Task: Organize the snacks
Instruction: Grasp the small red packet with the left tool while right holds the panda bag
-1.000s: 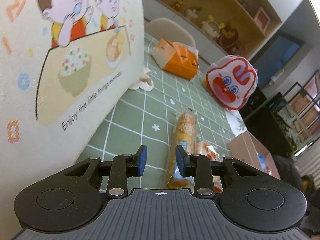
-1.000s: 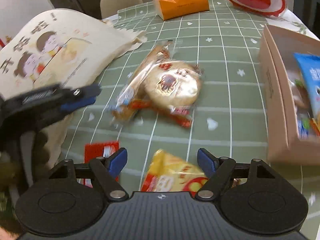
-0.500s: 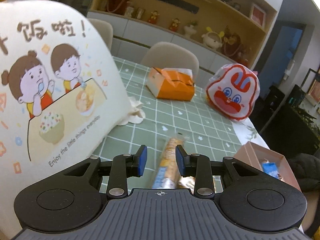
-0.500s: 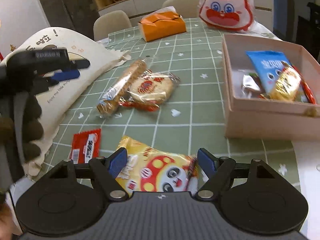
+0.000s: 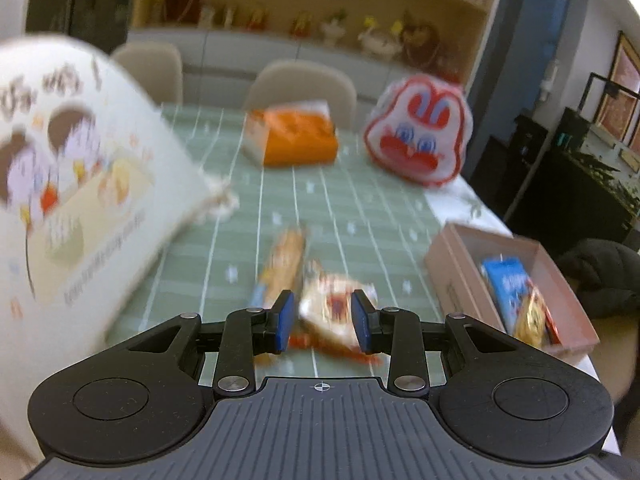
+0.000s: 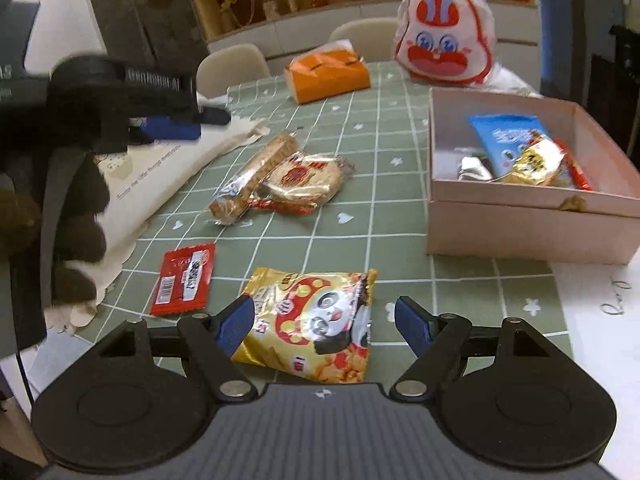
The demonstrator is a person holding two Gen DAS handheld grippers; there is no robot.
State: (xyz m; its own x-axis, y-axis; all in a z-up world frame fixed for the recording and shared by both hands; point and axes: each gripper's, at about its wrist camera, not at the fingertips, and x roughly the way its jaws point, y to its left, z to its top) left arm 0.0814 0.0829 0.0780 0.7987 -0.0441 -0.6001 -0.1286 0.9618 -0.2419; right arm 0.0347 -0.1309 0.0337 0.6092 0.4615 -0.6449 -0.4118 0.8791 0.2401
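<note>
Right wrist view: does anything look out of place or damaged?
Nothing looks damaged. Four packets lie loose on the green tablecloth, outside the pink box: panda snack bag, red sachet, round cracker pack, long biscuit sleeve.

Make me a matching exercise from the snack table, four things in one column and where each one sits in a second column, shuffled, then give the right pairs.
Things:
1. blue packet
2. panda snack bag
3. orange tissue pack
4. red sachet

Places:
A. far end of the green checked tablecloth, left of the rabbit-face bag
B. inside the pink box
C. nearest the right gripper, seen between its open jaws
D. flat on the cloth, just left of the panda bag

Pairs: 1-B, 2-C, 3-A, 4-D
</note>
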